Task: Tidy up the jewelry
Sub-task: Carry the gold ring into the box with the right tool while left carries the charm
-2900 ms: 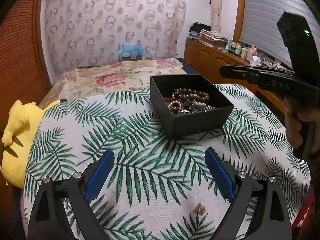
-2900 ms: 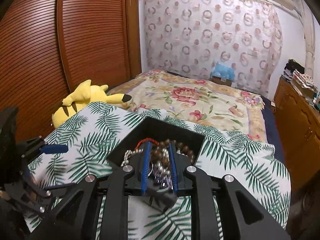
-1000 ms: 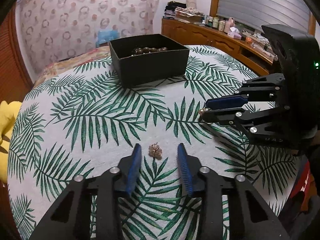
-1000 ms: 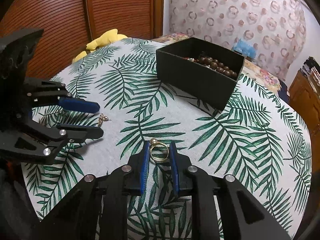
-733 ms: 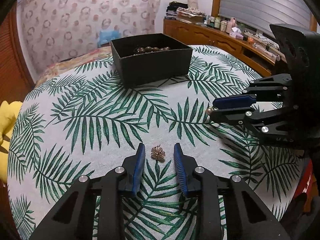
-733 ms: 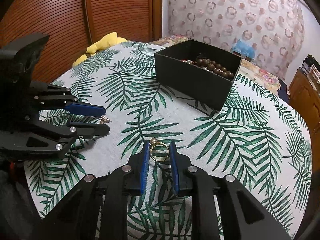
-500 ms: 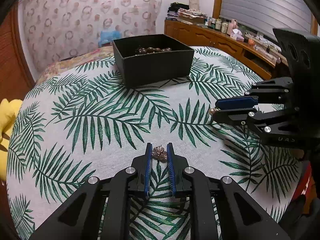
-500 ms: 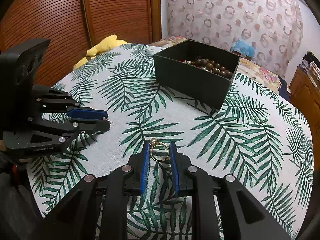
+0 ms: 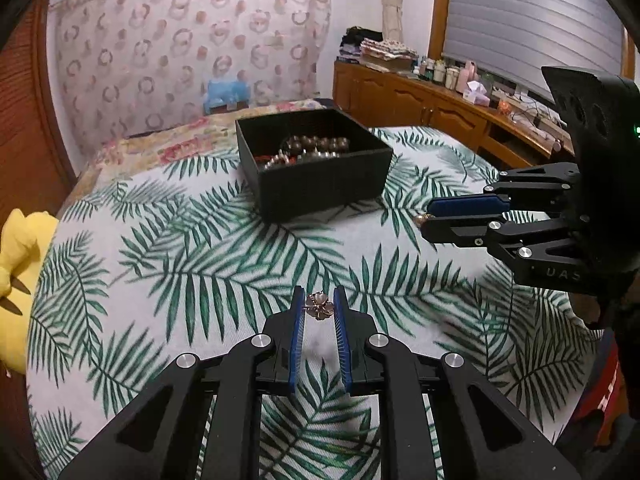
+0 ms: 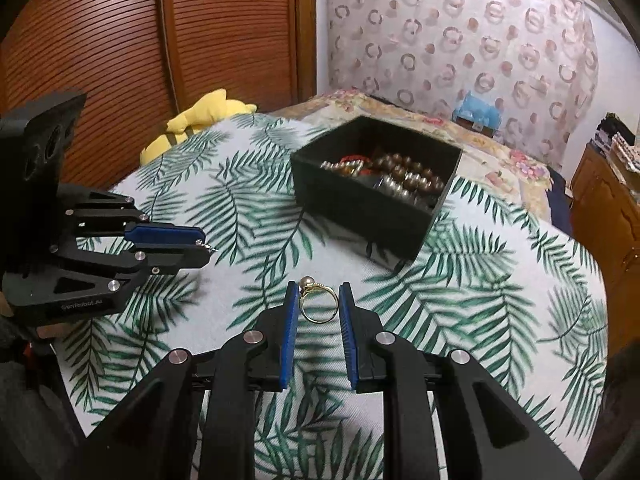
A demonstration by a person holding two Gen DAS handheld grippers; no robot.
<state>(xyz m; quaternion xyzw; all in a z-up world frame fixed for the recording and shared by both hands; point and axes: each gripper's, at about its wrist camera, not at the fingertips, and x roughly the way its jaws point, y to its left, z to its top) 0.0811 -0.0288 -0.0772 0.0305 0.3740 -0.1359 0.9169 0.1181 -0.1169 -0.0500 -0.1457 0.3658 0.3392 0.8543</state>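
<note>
My left gripper [image 9: 319,305] is shut on a small rose-gold flower earring [image 9: 318,307] and holds it above the leaf-print cloth [image 9: 200,264]. My right gripper [image 10: 318,300] is shut on a gold ring with a pearl [image 10: 315,303], also off the cloth. An open black box [image 9: 316,164] with bead bracelets and other jewelry stands further back on the table; it also shows in the right wrist view [image 10: 376,184]. The right gripper shows in the left wrist view [image 9: 440,216], to the right of the box. The left gripper shows in the right wrist view [image 10: 200,244], left of the box.
A yellow plush toy [image 9: 16,264] lies at the table's left edge. A bed with a flowered cover [image 10: 400,116] is behind the table. A wooden sideboard [image 9: 440,108] runs along the right wall, and brown slatted doors [image 10: 120,40] stand on the left.
My left gripper closed on the flower earring and lifted it off the cloth. Both grippers have risen, so more of the box's inside shows. The right gripper keeps the ring.
</note>
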